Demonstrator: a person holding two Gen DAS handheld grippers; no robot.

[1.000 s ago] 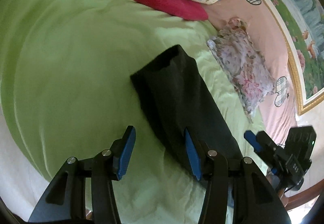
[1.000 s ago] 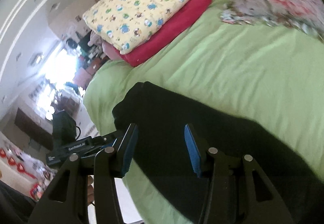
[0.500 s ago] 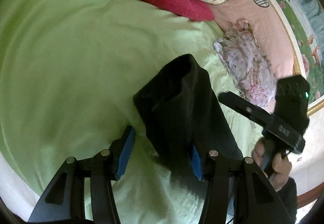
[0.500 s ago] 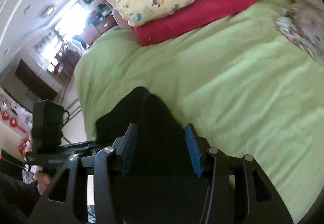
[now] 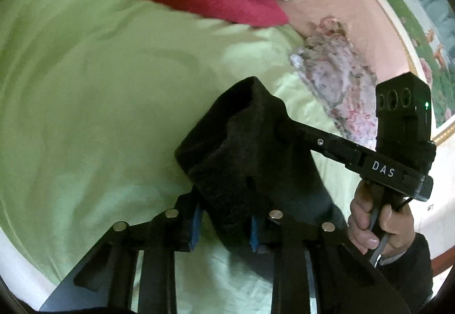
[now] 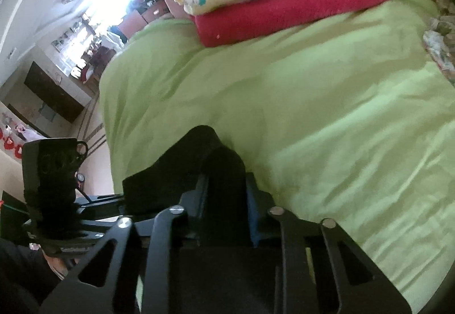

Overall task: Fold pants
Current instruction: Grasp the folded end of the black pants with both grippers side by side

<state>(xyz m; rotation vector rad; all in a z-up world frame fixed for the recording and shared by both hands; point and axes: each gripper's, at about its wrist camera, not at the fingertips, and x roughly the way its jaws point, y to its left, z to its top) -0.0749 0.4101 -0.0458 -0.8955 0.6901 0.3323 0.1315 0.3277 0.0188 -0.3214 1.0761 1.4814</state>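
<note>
Clearly "DAS" marks the right tool (image 5: 284, 126); both it and the left tool (image 5: 224, 228) pinch the black pants (image 5: 250, 160).

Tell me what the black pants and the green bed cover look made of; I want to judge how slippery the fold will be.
The pants look like a matte, fairly thick knit or fleece: no sheen, soft rounded bunching between the left tongs. The green cover looks like smooth woven cotton, with fine shallow creases and a faint sheen. Neither can be told for sure.
</note>
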